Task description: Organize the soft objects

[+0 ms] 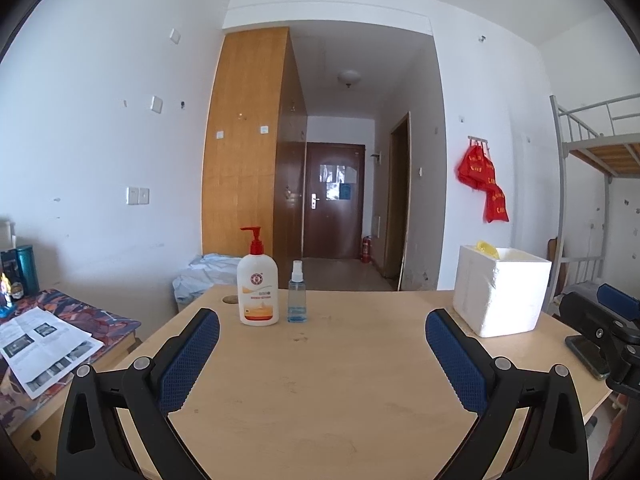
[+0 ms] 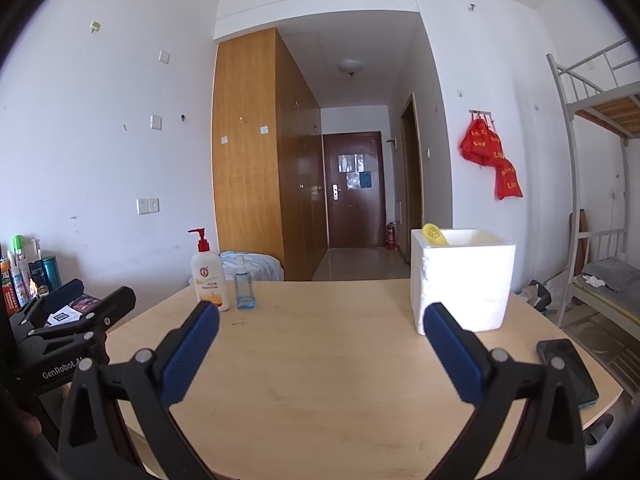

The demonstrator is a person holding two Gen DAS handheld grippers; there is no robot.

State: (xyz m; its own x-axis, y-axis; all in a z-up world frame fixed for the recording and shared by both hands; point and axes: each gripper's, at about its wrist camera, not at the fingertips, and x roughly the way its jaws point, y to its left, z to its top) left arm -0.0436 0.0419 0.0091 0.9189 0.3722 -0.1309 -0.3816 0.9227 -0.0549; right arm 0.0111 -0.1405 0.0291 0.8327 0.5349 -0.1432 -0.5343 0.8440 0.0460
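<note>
Right wrist: yellow soft object (image 2: 435, 235) upright in foam box (image 2: 464, 280)

Two wrist fisheye views, both facing the far door across the table (image 1: 320, 380).
Left view sits low and left, close behind the lotion bottle (image 1: 258, 284); right view sits further right, nearer the white foam box (image 2: 464, 280). Both share table, bottle and box.

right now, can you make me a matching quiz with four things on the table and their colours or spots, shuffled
Things:
1. pump bottle
2. spray bottle
3. foam box
4. phone

Descriptions:
A. dark, lying flat at the table's right edge
B. white, with something yellow at its rim
C. clear, blue liquid at the bottom
D. white with a red pump

Pairs: 1-D, 2-C, 3-B, 4-A
</note>
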